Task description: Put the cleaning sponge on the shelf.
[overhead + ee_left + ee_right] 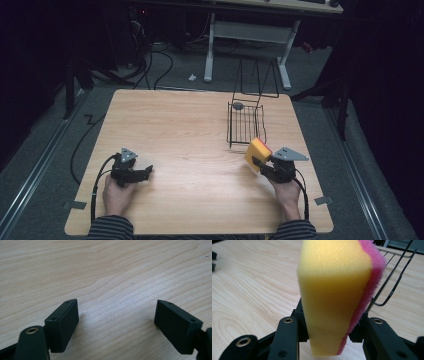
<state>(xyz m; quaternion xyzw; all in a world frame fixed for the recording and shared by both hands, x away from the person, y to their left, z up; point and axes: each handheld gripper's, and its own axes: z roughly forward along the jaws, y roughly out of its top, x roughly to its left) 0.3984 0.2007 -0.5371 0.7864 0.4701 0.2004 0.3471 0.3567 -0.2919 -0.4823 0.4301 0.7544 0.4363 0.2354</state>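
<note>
A: Right gripper (259, 162), lower right of the high view, was clamped on a yellow foam sponge with a pink scouring layer (257, 152). Jaws pressed in from both flat faces, low on the block.

B: So the sponge stood on edge?

A: Yes, upright between the jaws, most of it sticking out beyond them; the right gripper view showed the sponge (337, 297) squeezed near its base. It was off the pale wooden desk (190, 135), just below the near end of the black wire rack (245, 122), centre right of frame.

B: Likely headed for the rack, then. An edge-on hold would let it slip in between the wires.

A: My guess too. Left gripper (145, 172), lower left, sat low over bare desk, jaws wide apart, holding nothing; probably parked out of the way.
</note>
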